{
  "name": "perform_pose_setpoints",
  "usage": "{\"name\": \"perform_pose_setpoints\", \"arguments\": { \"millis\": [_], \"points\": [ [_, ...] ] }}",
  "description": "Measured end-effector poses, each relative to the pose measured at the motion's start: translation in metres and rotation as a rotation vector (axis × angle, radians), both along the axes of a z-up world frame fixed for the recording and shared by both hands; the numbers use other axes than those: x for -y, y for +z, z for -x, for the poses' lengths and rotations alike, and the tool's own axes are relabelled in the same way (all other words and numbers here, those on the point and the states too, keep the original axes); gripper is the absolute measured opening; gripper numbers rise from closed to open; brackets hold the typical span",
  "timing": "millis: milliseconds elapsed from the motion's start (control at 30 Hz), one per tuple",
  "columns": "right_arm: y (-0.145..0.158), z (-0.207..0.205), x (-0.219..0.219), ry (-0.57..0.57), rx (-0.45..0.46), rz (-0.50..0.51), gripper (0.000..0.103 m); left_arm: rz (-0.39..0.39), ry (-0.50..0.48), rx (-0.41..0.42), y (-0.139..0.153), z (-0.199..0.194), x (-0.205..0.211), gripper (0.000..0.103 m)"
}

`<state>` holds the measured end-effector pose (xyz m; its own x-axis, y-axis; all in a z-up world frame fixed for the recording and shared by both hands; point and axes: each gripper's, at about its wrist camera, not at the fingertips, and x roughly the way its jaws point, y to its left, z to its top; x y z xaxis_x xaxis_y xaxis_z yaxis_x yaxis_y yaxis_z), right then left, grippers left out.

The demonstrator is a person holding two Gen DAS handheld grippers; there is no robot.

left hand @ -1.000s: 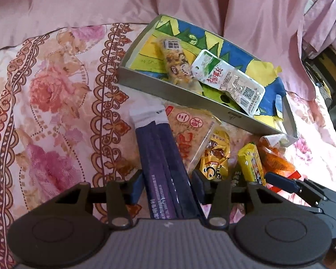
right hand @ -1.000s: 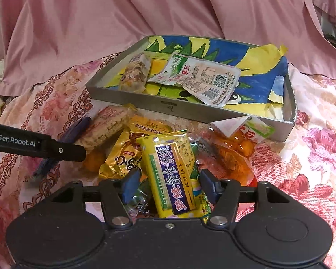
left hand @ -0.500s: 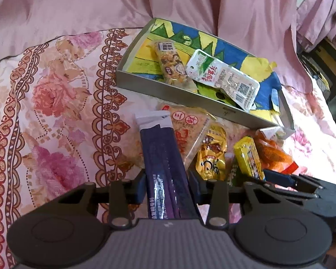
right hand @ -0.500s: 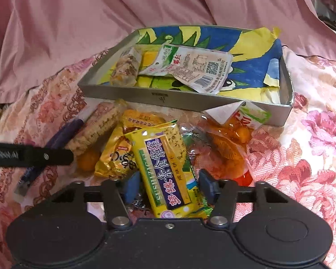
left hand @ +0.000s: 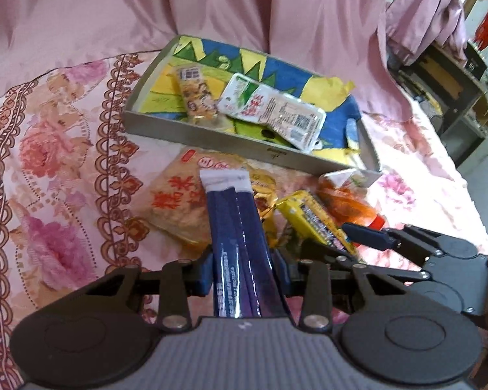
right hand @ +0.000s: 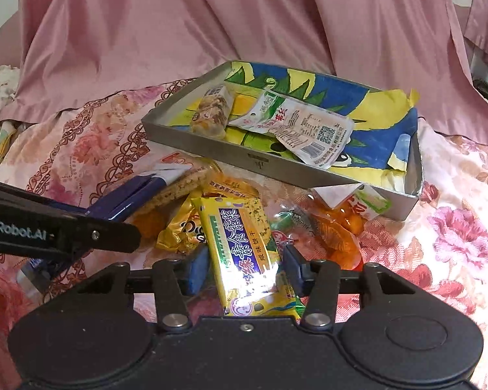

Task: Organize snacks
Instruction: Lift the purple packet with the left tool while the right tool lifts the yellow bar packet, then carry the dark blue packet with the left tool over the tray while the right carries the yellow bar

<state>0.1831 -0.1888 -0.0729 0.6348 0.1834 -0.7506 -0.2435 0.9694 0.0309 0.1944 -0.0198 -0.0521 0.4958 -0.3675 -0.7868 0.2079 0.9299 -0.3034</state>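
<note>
A long purple packet [left hand: 240,237] sits between the pads of my left gripper [left hand: 242,269], whose jaws are closing and press on it; its white end hangs over the snack pile. My right gripper [right hand: 245,269] is closing too, its pads against a yellow cracker packet [right hand: 240,237] that points toward the tray. The grey tray [right hand: 260,162], with a blue and yellow lining, lies just beyond the pile. It holds a nut bar [right hand: 211,113] and a white-green packet [right hand: 302,126]. The right gripper's fingers [left hand: 367,237] show in the left wrist view beside the yellow packet [left hand: 312,221].
Loose snacks lie on the floral sheet [left hand: 55,162] before the tray: a cracker bag with red print [left hand: 175,201], a gold packet [right hand: 179,230] and an orange bag [right hand: 335,227]. Pink drapery [right hand: 211,26] rises behind the tray. A dark shelf [left hand: 455,97] stands far right.
Both grippers have narrowed onto their packets. The left one has risen with the purple packet, whose tip now hangs over the cracker bag. The yellow packet stays between the right pads.
</note>
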Motion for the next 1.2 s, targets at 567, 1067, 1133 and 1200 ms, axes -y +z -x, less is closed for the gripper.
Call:
{"name": "perform_pose_setpoints", "arguments": {
  "millis": [567,1067,1133,1200],
  "points": [
    [0.007,0.002,-0.001,-0.015,0.087,0.031,0.051,-0.008,-0.001,0.063,0.005,0.002,0.002,0.038],
    [0.021,0.002,0.002,-0.035,0.206,0.059,0.051,0.085,0.025,0.238,0.028,-0.011,0.005,0.038],
    [0.024,-0.004,0.004,-0.032,0.235,0.07,0.051,0.081,0.035,0.279,0.031,-0.023,0.009,0.038],
    [0.027,-0.015,0.005,-0.023,0.269,0.089,0.051,0.103,0.067,0.3,0.033,-0.041,0.013,0.038]
  ]
}}
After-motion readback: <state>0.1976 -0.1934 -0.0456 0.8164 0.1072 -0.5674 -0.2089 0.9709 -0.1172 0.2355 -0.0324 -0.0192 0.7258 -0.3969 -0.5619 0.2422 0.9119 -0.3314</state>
